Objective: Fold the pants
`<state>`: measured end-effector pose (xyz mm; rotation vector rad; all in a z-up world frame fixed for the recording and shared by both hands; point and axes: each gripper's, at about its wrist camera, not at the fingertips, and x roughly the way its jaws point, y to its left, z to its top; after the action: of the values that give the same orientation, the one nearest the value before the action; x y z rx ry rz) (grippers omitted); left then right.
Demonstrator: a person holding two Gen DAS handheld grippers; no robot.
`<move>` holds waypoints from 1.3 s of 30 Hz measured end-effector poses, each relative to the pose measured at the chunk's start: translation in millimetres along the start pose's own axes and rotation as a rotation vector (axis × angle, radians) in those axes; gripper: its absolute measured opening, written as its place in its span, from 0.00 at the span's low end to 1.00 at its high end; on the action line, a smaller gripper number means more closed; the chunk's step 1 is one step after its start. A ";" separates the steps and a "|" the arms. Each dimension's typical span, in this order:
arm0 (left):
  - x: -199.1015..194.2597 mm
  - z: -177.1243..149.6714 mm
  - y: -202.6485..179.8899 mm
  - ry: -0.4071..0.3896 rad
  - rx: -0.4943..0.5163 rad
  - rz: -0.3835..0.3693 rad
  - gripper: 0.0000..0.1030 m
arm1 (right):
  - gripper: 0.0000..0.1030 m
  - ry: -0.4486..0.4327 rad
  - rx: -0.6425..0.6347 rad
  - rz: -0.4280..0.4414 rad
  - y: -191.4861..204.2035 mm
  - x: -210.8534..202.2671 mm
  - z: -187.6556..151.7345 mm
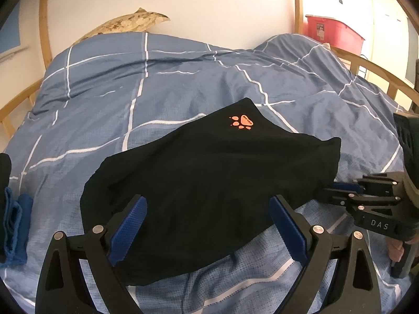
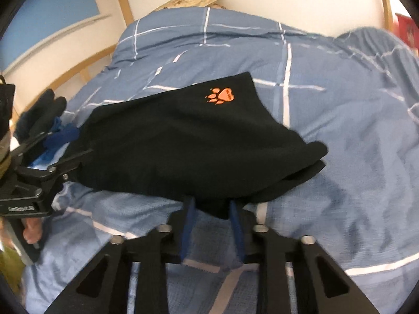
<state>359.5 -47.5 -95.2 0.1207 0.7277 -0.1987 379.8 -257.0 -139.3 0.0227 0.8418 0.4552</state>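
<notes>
Folded stack (image 1: 11, 225): dark and blue cloths lay at 9 o'clock on the bed, at the left edge of the left wrist view.
Left tongs (image 1: 208, 229): spread wide, blue pads (image 1: 128, 225) apart, hovering at the pants' near-left edge; nothing was pinched between them.
Pants (image 1: 209, 183): black, folded into a compact bundle, lay on the duvet near the bed's front, orange paw logo (image 1: 241, 122) facing up toward 12 o'clock.
Duvet (image 1: 157, 83): blue with white grid lines, rumpled, covering the bed.
Right tongs (image 2: 211, 225): narrowed on a fold of the pants' near edge at 6 o'clock in the right wrist view; contact of the pads was not clear.
Red bin (image 1: 332, 30): stood beyond the bed at 2 o'clock.
</notes>
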 end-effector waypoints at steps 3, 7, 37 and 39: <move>-1.0 -0.2 -1.1 -0.003 0.004 -0.004 0.93 | 0.08 -0.003 -0.004 -0.005 4.2 -5.2 -4.9; -0.5 -0.8 -2.9 -0.001 0.016 -0.005 0.93 | 0.07 -0.029 -0.017 -0.013 15.1 -20.8 -9.6; -49.8 7.1 30.1 -0.015 -0.074 0.027 0.93 | 0.47 -0.117 0.077 -0.270 47.3 -90.3 15.6; -59.2 5.9 42.5 -0.017 -0.095 0.035 0.93 | 0.47 -0.150 0.065 -0.250 56.2 -93.1 26.4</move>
<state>329.6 1.0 -49.4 0.0412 0.7166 -0.1312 323.9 -239.0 -44.0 0.0113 0.7008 0.1886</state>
